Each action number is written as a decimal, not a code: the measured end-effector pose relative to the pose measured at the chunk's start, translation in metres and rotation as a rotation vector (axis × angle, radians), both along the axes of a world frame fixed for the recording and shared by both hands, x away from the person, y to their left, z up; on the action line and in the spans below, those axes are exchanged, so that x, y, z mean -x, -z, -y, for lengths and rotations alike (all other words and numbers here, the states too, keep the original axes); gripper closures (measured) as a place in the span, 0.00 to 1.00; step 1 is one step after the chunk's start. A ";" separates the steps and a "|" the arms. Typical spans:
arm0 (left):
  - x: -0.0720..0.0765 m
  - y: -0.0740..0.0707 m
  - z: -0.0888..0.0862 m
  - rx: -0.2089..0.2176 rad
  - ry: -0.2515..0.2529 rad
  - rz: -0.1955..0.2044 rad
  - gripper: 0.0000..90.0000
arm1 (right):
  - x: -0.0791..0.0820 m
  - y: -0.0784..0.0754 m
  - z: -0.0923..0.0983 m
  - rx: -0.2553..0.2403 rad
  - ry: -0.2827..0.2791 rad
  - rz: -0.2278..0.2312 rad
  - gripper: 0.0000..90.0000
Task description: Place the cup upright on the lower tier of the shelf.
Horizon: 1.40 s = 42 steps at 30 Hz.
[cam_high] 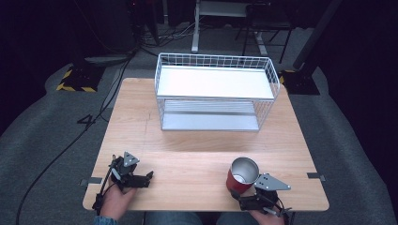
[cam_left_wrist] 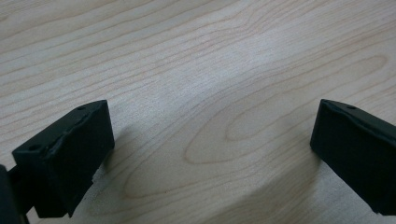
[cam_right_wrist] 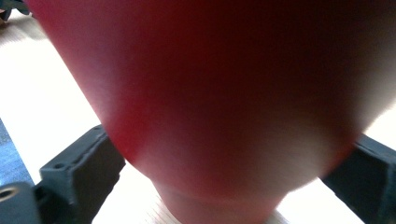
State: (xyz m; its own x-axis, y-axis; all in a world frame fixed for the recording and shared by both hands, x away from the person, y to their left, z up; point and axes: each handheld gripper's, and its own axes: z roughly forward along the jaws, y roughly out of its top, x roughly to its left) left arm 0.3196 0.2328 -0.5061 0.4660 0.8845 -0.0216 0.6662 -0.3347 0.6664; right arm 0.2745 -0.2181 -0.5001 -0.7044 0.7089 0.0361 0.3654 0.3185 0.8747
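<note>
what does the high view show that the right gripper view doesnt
High view alone: the white wire basket at the table's far side, the cup's silver inside, and the left tool resting low at the near left edge.

Right gripper view alone: a close look at the cup's red wall between the right tool's two black jaws, which sit at its lower sides; blur hides whether they press on it.

Both: the red cup standing on the wooden table, with the right tool at it.
</note>
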 end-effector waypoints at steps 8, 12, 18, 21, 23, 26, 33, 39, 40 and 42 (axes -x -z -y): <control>0.000 0.000 0.000 0.000 0.000 0.000 0.00 | -0.003 0.004 -0.003 -0.038 0.041 -0.005 0.17; 0.000 0.000 0.000 0.000 0.000 0.000 0.00 | -0.002 0.004 -0.004 -0.027 0.048 0.004 0.18; 0.000 0.000 0.000 -0.001 0.000 0.000 0.00 | -0.001 0.004 -0.005 -0.019 0.043 0.015 0.19; 0.000 0.000 0.000 0.000 0.000 0.000 0.00 | -0.001 0.004 -0.005 -0.018 0.044 0.019 0.19; 0.000 0.000 0.000 0.000 0.000 0.000 0.00 | -0.001 0.004 -0.005 -0.017 0.041 0.019 0.19; 0.000 0.000 0.000 0.000 0.000 0.000 0.00 | -0.002 0.004 -0.005 -0.014 0.039 0.022 0.19; 0.000 0.000 0.000 0.000 0.000 0.000 0.00 | -0.002 0.002 -0.004 -0.027 0.040 0.015 0.19; 0.000 0.000 0.000 0.000 0.000 0.000 0.00 | -0.005 -0.006 -0.003 -0.034 0.036 0.019 0.19; 0.000 0.000 0.000 0.000 0.001 -0.001 0.00 | -0.006 -0.008 -0.003 -0.030 0.035 0.022 0.19; 0.000 0.000 0.000 0.000 0.001 0.000 0.00 | -0.007 -0.012 -0.005 -0.019 0.030 0.028 0.19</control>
State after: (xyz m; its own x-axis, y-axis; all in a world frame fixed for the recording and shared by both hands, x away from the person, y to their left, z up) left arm 0.3197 0.2329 -0.5061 0.4665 0.8842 -0.0214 0.6662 -0.3354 0.6661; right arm 0.2817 -0.2134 -0.4882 -0.6835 0.7293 0.0300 0.3495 0.2910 0.8906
